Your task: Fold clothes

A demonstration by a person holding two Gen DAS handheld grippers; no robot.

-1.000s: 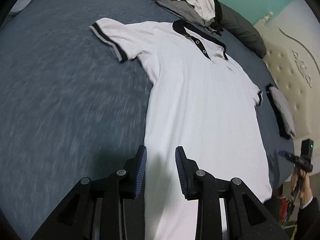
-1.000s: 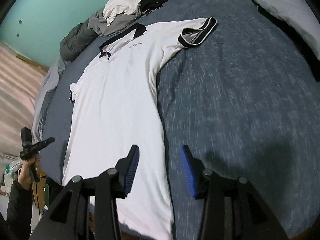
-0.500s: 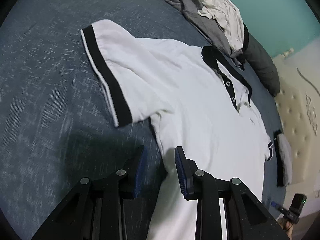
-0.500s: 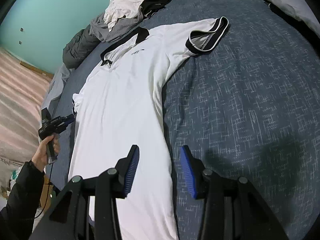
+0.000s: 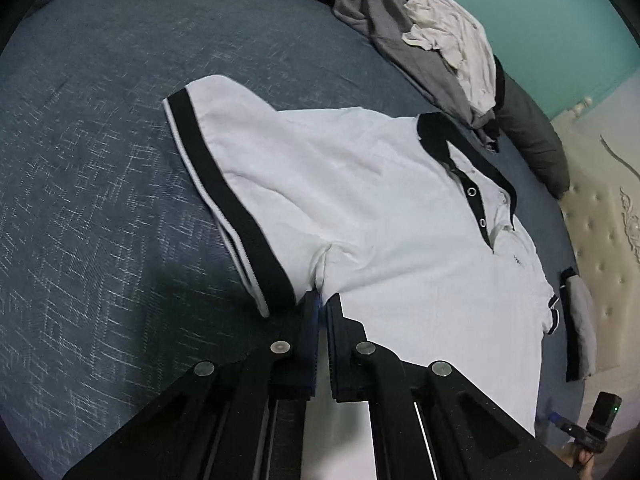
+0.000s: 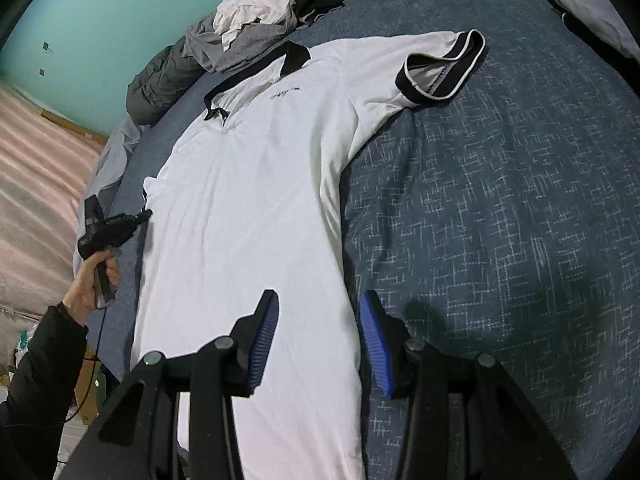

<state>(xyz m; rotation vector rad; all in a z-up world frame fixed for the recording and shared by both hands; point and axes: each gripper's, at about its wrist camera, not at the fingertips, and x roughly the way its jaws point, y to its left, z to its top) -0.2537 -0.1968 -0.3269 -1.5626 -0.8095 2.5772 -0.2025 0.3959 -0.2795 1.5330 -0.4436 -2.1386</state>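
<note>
A white polo shirt (image 5: 380,208) with black collar and black sleeve bands lies flat, face up, on the blue bed cover (image 5: 100,168). My left gripper (image 5: 322,300) is shut on the shirt at the armpit seam under the near sleeve (image 5: 224,184), where the fabric puckers. In the right wrist view the shirt (image 6: 248,200) runs lengthwise. My right gripper (image 6: 318,312) stands open low over the shirt's side edge, one finger above the cloth and one above the cover. The left gripper (image 6: 116,224) shows there too, at the far sleeve, held by a hand (image 6: 90,280).
A pile of grey, white and black clothes (image 5: 432,40) lies beyond the collar, with a dark pillow (image 5: 532,140) beside it. A folded grey garment (image 5: 580,320) rests near the cream padded headboard (image 5: 600,220). A teal wall stands behind.
My left gripper moved up along the shirt's side to the armpit and its jaws closed on the fabric. My right gripper crept slightly forward along the other side, still open.
</note>
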